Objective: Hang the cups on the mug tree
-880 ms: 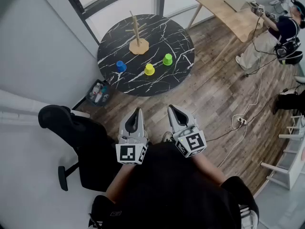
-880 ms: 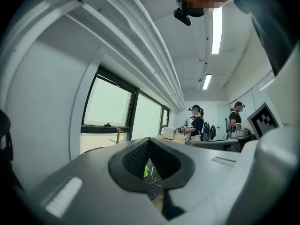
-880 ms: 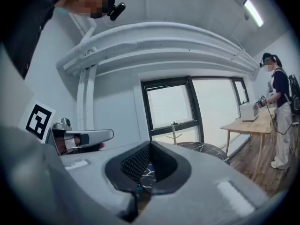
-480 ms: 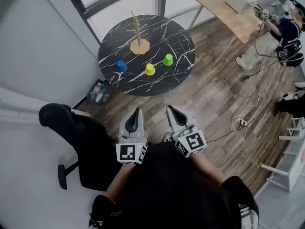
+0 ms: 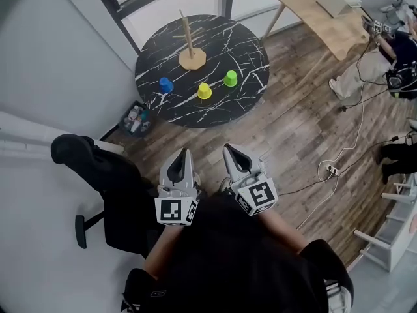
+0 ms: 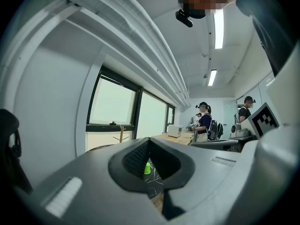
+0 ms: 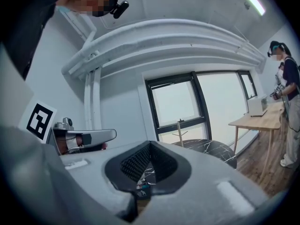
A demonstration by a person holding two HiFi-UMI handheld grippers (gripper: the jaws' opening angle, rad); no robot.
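Note:
In the head view a round black marble table (image 5: 241, 31) stands ahead across the floor. On it a wooden mug tree (image 5: 189, 45) rises at the back, with a blue cup (image 5: 165, 85), a yellow cup (image 5: 204, 91) and a green cup (image 5: 230, 78) upside down in front of it. My left gripper (image 5: 182, 156) and right gripper (image 5: 230, 152) are held close to my body, well short of the table, both shut and empty. The left gripper view shows the green cup (image 6: 146, 168) through the jaws; the right gripper view shows the mug tree (image 7: 179, 131).
A black office chair (image 5: 98, 181) stands at my left. A bin of bottles (image 5: 134, 120) sits on the floor by the table. A wooden desk (image 5: 313, 15) and a person (image 5: 391, 57) are at the far right. A cable and power strip (image 5: 329, 169) lie on the floor.
The table and cups have shifted slightly up in the head view, and both grippers sit a little lower and further left. Their jaws stay shut.

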